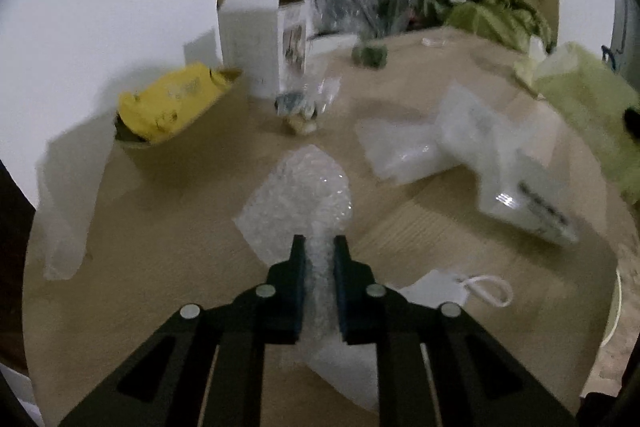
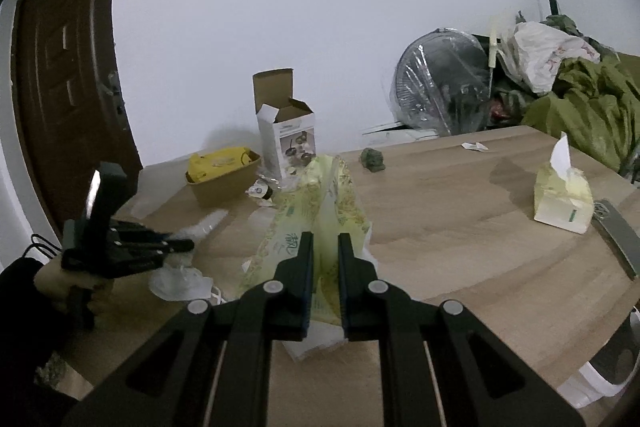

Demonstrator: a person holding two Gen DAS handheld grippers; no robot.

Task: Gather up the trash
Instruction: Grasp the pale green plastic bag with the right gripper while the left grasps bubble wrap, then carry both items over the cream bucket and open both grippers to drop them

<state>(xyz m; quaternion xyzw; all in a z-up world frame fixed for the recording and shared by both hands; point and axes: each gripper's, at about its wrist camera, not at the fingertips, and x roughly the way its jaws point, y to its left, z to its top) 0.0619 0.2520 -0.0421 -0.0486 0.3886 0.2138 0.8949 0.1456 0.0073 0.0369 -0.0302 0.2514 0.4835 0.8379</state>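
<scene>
Your left gripper [image 1: 319, 247] is pinching a sheet of bubble wrap [image 1: 298, 195], its jaws drawn almost together with the crinkled plastic squeezed between the pads; the rest of the sheet is spreading forward over the wooden table [image 1: 180, 227]. Your right gripper [image 2: 325, 245] is clamping a yellow-green printed plastic wrapper [image 2: 320, 211] the same way, jaws nearly closed on a fold of it, and the wrapper is standing up in front of the fingers. More clear plastic bags [image 1: 460, 143] are lying to the right of the bubble wrap, well apart from it. A white paper tag [image 1: 432, 287] with a string loop is sitting just beside the left gripper. A tissue box [image 2: 564, 195] is resting further right on the table.
</scene>
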